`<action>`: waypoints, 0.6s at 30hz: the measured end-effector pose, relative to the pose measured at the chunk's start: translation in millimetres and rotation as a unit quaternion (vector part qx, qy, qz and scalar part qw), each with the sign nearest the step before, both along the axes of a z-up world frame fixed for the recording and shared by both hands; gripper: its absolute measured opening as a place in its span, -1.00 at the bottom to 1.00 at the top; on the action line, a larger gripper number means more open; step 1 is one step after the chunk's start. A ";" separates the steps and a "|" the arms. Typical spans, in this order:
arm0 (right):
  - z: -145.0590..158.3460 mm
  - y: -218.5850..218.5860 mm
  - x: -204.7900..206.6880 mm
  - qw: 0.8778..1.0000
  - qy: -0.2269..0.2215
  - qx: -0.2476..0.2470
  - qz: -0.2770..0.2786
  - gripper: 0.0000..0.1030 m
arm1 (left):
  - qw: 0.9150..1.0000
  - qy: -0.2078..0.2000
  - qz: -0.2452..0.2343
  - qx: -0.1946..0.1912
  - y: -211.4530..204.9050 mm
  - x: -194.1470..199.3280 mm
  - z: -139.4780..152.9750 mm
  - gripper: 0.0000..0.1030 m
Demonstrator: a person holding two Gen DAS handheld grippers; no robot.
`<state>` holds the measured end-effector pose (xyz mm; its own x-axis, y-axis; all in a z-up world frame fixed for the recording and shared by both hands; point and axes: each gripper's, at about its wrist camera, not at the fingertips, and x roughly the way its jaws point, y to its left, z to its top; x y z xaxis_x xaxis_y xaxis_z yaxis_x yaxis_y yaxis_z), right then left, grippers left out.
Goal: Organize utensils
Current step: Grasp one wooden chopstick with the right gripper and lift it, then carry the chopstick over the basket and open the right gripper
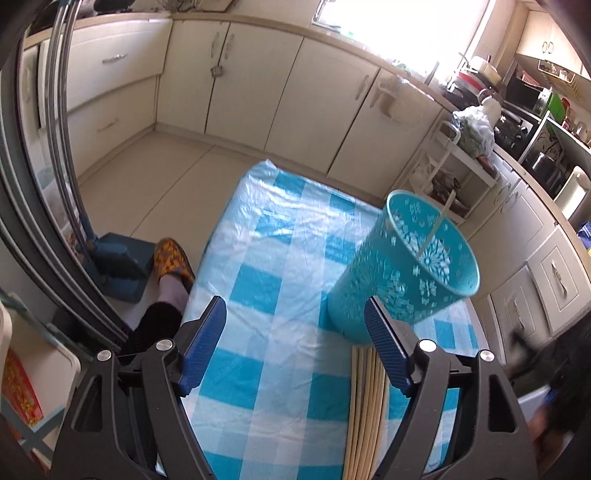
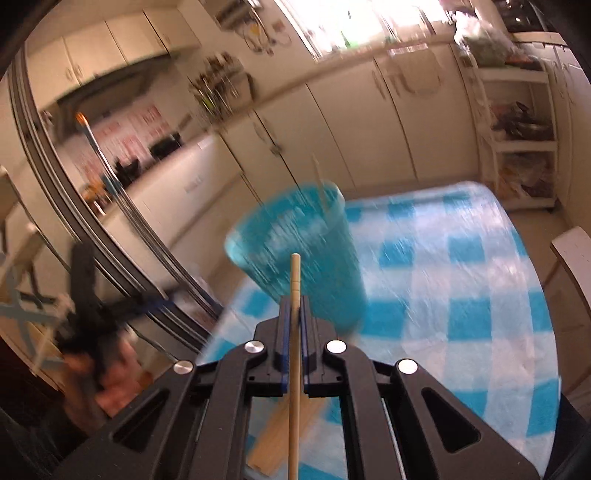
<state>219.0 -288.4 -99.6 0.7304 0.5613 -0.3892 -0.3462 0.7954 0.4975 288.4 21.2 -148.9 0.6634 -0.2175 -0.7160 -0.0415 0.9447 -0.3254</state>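
While right gripper pinches a chopstick, left gripper gapes, teal cup near.

Around my blue-checked tablecloth the rest sits so: beyond its far edge, cream cabinet doors; off its left side on the floor, a blue dustpan and my orange patterned slipper; past its right corner, a white shelf rack.

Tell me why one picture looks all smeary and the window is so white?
Right wrist view: motion blur smears the teal cup and checkered tablecloth, while the chopstick clamped in the right gripper stays sharp. Left wrist view: mostly crisp, but the window is blown out white by glare.
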 end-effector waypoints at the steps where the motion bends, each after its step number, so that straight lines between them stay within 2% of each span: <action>1: 11.5 0.6 4.0 1.000 -0.017 0.008 -0.004 -0.89 | 1.000 0.002 -0.002 -0.001 -1.0 -0.9 -1.2 0.43; 5: 52.6 9.4 37.5 0.996 -0.077 0.032 -0.039 -0.89 | 1.000 0.004 -0.012 -0.004 -6.4 -8.2 -2.6 0.44; 9: 70.5 20.1 78.3 0.989 -0.110 0.042 -0.091 -0.89 | 1.000 -0.002 -0.016 -0.005 -9.7 -14.6 0.1 0.50; 14: 57.9 40.2 121.5 0.983 -0.111 0.002 -0.143 -0.88 | 1.000 -0.001 -0.018 -0.007 -9.1 -18.7 -1.7 0.52; 18: 37.1 46.9 129.0 0.985 -0.092 -0.031 -0.144 -0.87 | 1.000 0.006 -0.018 -0.014 -5.2 -18.2 -8.4 0.52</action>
<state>348.0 -241.5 -62.5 0.9172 0.3004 -0.2619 -0.1823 0.9007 0.3944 270.2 16.0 -157.3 0.6456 -0.2606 -0.7178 -0.0128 0.9361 -0.3514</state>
